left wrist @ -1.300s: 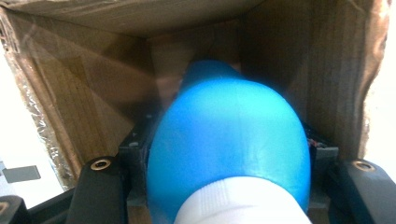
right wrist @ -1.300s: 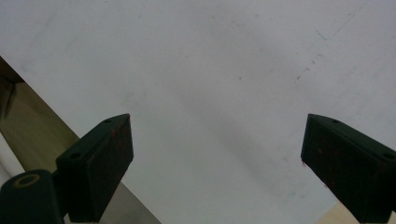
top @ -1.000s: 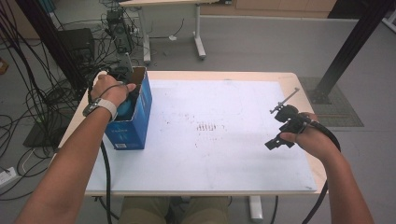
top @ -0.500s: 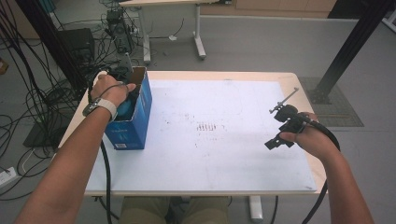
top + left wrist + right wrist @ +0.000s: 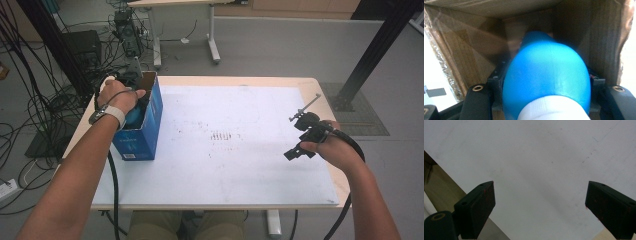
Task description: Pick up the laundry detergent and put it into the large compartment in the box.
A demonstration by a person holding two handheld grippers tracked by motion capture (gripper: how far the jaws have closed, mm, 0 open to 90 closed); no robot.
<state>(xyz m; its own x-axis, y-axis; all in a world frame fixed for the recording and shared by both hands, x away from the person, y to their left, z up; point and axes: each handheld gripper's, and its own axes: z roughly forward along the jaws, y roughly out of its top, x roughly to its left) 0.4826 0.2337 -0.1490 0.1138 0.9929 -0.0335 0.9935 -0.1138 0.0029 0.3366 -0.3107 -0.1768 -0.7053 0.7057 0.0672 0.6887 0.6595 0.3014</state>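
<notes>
A blue cardboard box (image 5: 146, 131) stands open-topped at the table's left edge. My left gripper (image 5: 546, 83) reaches down into it, with the person's left hand (image 5: 118, 95) over the opening. Its jaws are shut on a glossy blue rounded object (image 5: 546, 72) with a white end (image 5: 554, 108); brown cardboard walls surround it. A bit of that blue object (image 5: 133, 116) peeks out under the hand. My right gripper (image 5: 298, 136) hovers over the white sheet (image 5: 225, 115) near the right edge. In the right gripper view its jaws (image 5: 540, 197) stand wide apart with nothing between them.
The white sheet covers most of the wooden table (image 5: 330, 107) and bears faint pen marks (image 5: 220, 136) at its middle. Cables and equipment (image 5: 125, 35) lie on the floor to the left and behind. A black post (image 5: 370, 55) rises at the right rear.
</notes>
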